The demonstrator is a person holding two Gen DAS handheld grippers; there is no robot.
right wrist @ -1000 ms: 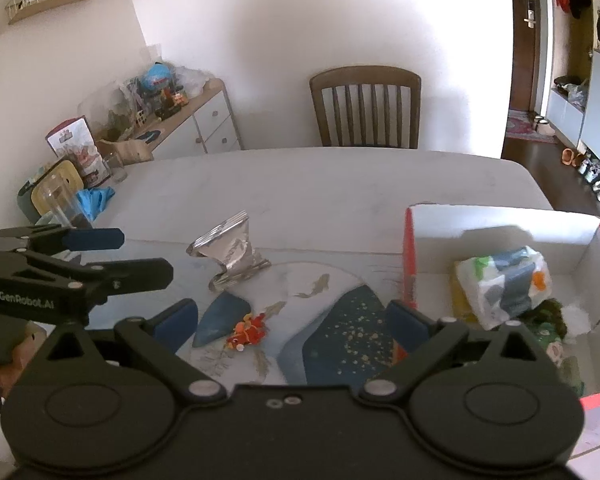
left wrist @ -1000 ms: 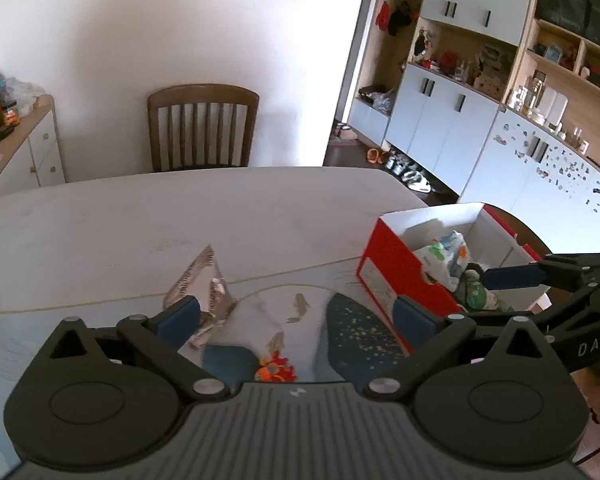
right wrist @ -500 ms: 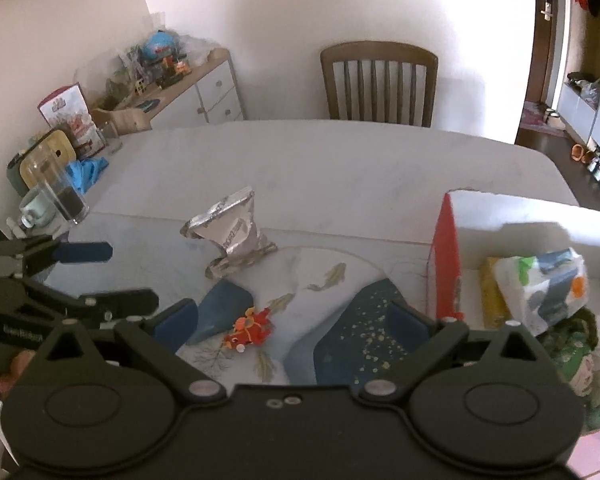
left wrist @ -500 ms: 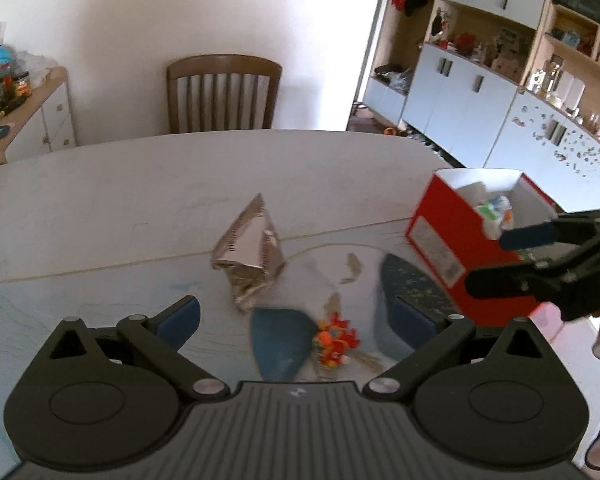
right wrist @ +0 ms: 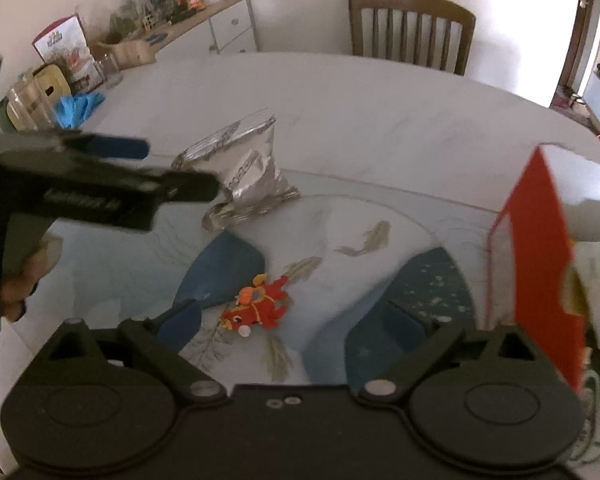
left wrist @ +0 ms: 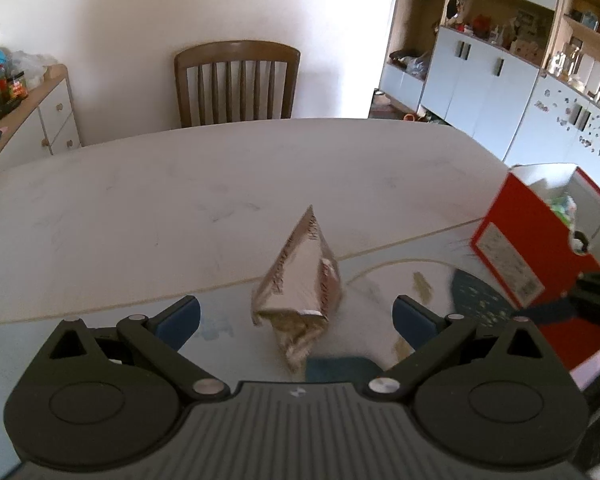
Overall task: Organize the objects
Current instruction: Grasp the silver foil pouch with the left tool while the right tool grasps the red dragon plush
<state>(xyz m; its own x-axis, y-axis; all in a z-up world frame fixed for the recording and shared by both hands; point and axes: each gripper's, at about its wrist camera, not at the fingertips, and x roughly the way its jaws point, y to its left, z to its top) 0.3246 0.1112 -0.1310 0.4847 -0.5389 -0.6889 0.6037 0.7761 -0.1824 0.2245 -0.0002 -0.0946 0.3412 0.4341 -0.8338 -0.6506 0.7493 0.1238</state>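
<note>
While swinging away from the red box (left wrist: 528,248), now lined up on the foil packet (left wrist: 300,280), centred between the spread fingers of the left tongs (left wrist: 296,318). Right tongs (right wrist: 296,320) gaping, empty, over the red fish toy (right wrist: 260,306). Probably next: closing on the packet.

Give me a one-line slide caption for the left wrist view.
Open left gripper lined up on a crumpled foil packet on the table, red box at right.

I see a crinkled silver foil pouch (left wrist: 300,284) with dark print, a small red-and-orange fish toy (right wrist: 258,307), a red cardboard box (left wrist: 528,248) with white inside at right, and a pale mat (right wrist: 340,220) patterned with navy patches and tan fish.
</note>
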